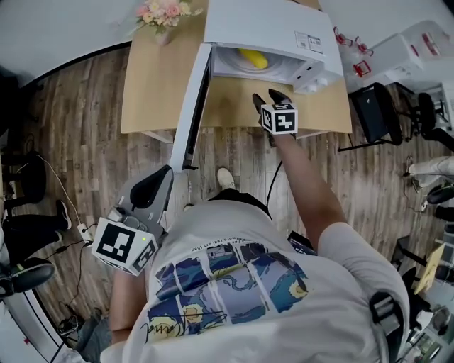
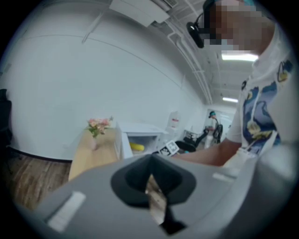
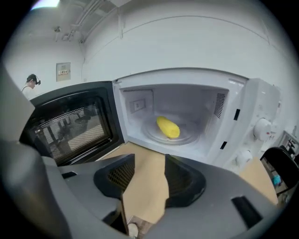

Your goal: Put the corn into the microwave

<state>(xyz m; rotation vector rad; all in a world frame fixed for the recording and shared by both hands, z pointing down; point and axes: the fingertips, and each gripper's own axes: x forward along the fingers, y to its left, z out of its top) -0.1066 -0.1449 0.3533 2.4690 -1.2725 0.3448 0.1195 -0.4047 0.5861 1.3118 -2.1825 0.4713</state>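
Note:
The yellow corn (image 1: pixel 253 58) lies on the turntable inside the white microwave (image 1: pixel 262 25), whose door (image 1: pixel 195 106) swings out wide to the left. In the right gripper view the corn (image 3: pixel 167 127) rests alone in the cavity. My right gripper (image 1: pixel 270 99) hangs over the wooden table (image 1: pixel 152 85) just in front of the cavity; its jaws (image 3: pixel 149 158) are open with nothing between them. My left gripper (image 1: pixel 152 186) is held back near my torso, far from the microwave, tips together (image 2: pixel 150 176) and empty.
A vase of pink flowers (image 1: pixel 162 11) stands at the table's far left. A black office chair (image 1: pixel 372 110) and white equipment (image 1: pixel 418 46) crowd the right side. Cables and a person's shoes (image 1: pixel 28 273) lie on the wood floor at left.

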